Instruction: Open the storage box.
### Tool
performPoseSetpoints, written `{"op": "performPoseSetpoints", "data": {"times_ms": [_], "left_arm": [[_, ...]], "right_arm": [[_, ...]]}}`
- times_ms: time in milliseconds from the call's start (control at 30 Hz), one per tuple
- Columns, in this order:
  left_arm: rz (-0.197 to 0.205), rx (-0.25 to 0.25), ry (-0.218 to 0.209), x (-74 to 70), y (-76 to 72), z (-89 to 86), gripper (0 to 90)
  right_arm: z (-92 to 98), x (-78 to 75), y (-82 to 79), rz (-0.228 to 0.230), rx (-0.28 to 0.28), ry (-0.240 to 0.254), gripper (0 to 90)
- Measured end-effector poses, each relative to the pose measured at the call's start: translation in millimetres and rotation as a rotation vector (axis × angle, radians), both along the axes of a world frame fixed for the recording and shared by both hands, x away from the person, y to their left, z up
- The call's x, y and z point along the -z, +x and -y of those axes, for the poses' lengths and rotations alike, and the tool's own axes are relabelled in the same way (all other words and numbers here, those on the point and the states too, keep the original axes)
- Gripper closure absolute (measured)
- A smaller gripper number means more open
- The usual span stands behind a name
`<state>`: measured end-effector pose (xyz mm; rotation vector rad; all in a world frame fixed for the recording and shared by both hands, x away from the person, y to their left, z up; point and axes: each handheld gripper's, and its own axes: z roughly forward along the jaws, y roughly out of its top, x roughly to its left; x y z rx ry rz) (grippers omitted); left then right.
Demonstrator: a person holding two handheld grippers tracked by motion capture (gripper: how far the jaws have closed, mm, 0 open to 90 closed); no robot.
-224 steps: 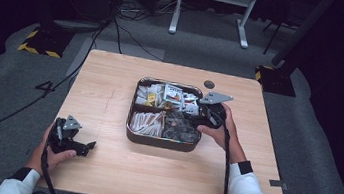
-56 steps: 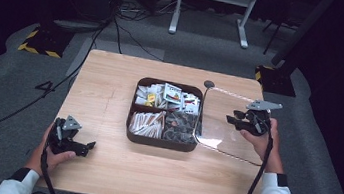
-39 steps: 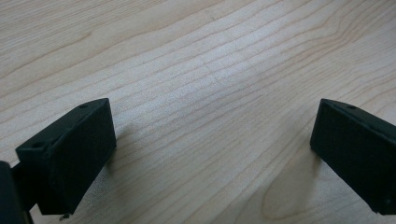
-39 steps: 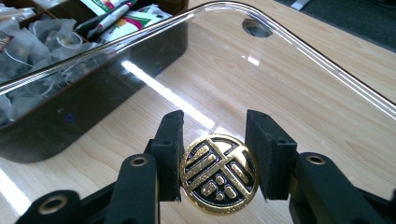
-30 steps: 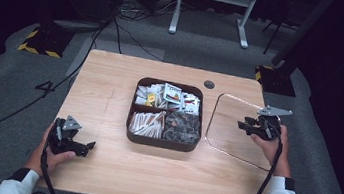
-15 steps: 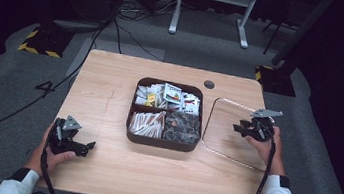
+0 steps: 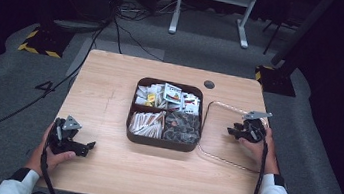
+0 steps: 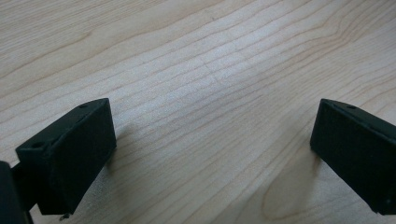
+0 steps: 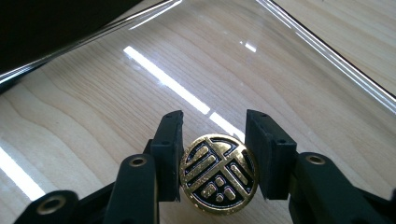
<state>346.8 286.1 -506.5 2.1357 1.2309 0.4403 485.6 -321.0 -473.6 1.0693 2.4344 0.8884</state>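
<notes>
Clear lid (image 7: 225, 134): transparent plate with a rounded rim, lying on the table (image 7: 111, 84) against the right edge, just right of the tray; in the right gripper view its rim runs along the upper left and upper right.
Lid knob (image 9: 218, 173): round black-and-gold disc at the lid's middle, pinched between both jaws.
Right gripper (image 7: 243, 132): over the lid near the table's right edge, jaws clenched on the lid knob.
Left gripper (image 7: 83, 147): resting near the front-left corner, jaws spread wide, bare wood between them.
Tray (image 7: 163, 143): dark, divided into compartments holding packets and sticks, uncovered, at the table's centre.
Open room: broad bare wood left of the tray and along the front edge; a narrow strip between the lid and the right edge.
</notes>
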Motion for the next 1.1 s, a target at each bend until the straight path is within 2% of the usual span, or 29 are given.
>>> {"op": "performPoseSetpoints", "data": {"times_ms": [100,167,200,233,333,400,467,600,700,733,967,1100], "left_arm": [[0.000,0.000,0.000,0.0,0.0,0.0,0.5],[0.000,0.000,0.000,0.0,0.0,0.0,0.5],[0.000,0.000,0.000,0.0,0.0,0.0,0.5],[0.000,0.001,-0.001,0.1,0.0,-0.1,0.5],[0.000,0.000,0.000,0.0,0.0,0.0,0.5],[0.000,0.000,0.000,0.0,0.0,0.0,0.5],[0.000,0.000,0.000,0.0,0.0,0.0,0.5],[0.000,0.000,0.000,0.0,0.0,0.0,0.5],[0.000,0.001,-0.001,0.1,0.1,0.0,0.5],[0.000,0.000,0.000,0.0,0.0,0.0,0.5],[0.000,0.001,-0.001,0.0,0.1,-0.1,0.5],[0.000,-0.001,-0.001,0.0,0.0,0.0,0.5]], "right_arm": [[0.0,1.0,0.7,0.006,0.010,0.015,58.2],[3.4,-5.9,-0.9,0.046,0.026,0.098,57.3],[3.4,-5.9,-0.9,0.046,0.026,0.098,57.3],[5.8,-12.0,-2.0,0.066,0.040,0.126,55.1],[7.5,-13.7,-2.6,0.063,0.048,0.128,52.6],[10.6,-14.7,-2.6,0.058,0.064,0.112,49.5],[12.9,-16.6,-2.6,0.056,0.066,0.131,47.2],[13.8,-24.2,-3.5,0.074,0.082,0.114,39.4],[15.3,-31.8,-5.9,0.094,0.093,0.118,36.9],[15.6,-38.8,-8.6,0.113,0.097,0.130,35.2],[-1.0,-51.0,-13.6,0.136,0.045,0.123,32.7],[-11.4,-56.5,-16.3,0.145,0.014,0.138,32.7]]}}
